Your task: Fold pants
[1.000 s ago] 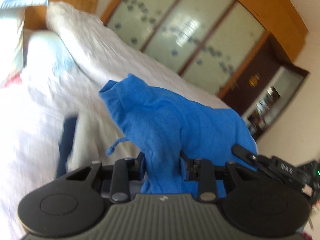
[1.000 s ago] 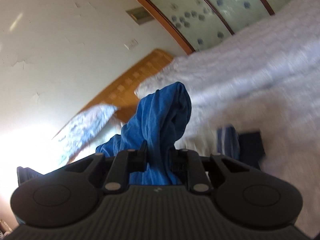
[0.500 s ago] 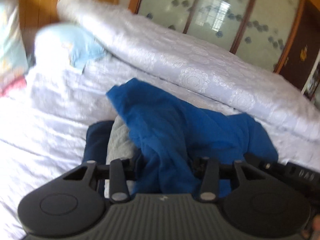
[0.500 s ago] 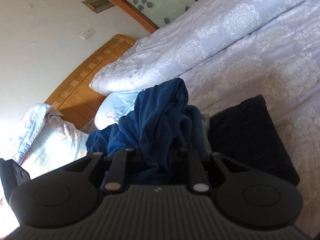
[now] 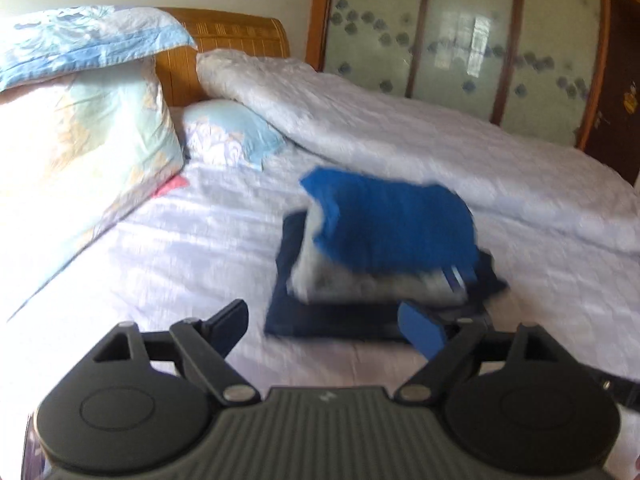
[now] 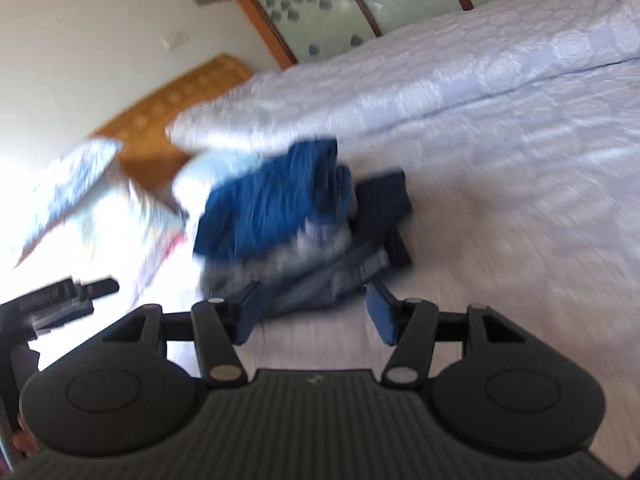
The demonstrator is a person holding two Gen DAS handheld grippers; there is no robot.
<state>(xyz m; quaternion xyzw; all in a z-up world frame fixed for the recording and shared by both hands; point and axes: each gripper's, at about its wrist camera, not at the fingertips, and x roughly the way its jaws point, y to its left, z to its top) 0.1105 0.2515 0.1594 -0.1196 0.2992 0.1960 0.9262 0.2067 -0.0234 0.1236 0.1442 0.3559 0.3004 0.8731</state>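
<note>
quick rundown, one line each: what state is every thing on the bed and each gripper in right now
blue pants: folded bundle, on top of the stack, free of both grippers
stack of folded clothes: lying on the bed, dark piece at the bottom
left gripper: jaws opening, nothing between them
right gripper: jaws opening, nothing between them
white quilt: rolled along the far side
pillows: propped against the headboard
</note>
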